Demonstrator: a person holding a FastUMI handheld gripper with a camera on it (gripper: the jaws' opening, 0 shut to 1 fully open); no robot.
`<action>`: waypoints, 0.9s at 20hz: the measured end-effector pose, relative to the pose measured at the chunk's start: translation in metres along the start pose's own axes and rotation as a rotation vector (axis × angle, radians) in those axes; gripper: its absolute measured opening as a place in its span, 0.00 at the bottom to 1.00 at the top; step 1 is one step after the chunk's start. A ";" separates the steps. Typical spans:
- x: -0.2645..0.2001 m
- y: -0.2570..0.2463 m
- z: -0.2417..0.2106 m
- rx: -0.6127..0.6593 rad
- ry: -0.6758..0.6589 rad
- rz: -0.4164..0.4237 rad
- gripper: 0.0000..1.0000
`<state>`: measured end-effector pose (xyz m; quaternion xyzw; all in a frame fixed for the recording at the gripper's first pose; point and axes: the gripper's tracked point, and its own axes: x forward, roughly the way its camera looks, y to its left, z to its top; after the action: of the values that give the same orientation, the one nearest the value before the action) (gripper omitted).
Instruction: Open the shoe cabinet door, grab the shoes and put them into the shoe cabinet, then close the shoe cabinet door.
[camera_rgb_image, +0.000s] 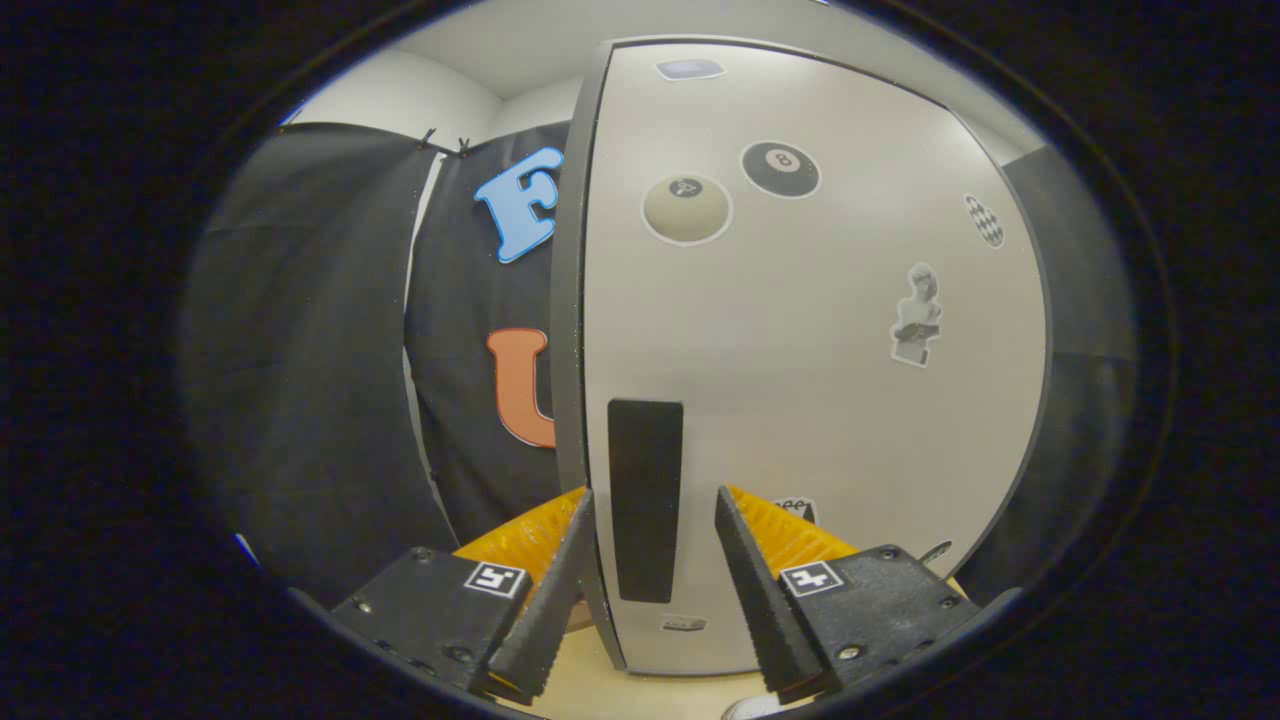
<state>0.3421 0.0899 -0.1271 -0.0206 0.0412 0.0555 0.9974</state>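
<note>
The claw (650, 505) sits wide open w/ nothing gripped, its fingers straddling the dark handle (645, 500) and the free left edge of the shoe cabinet door (800, 350) just ahead, prob. lined up to pinch there and swing it open; shoes not placed yet.

I am seeing a pale wooden surface (600, 690) showing below the tongs (648, 520), whose fingers are standing spread apart, and the shoe cabinet (800, 380) is standing upright on it with its closed door's bottom edge sitting just above the wood between the fingers.
</note>
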 end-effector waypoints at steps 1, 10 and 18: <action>0.002 0.001 -0.003 0.007 0.012 0.007 0.69; 0.007 0.005 -0.006 -0.018 0.027 -0.013 0.33; -0.019 0.007 -0.007 -0.036 0.019 0.004 0.30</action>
<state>0.3220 0.0941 -0.1324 -0.0390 0.0496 0.0578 0.9963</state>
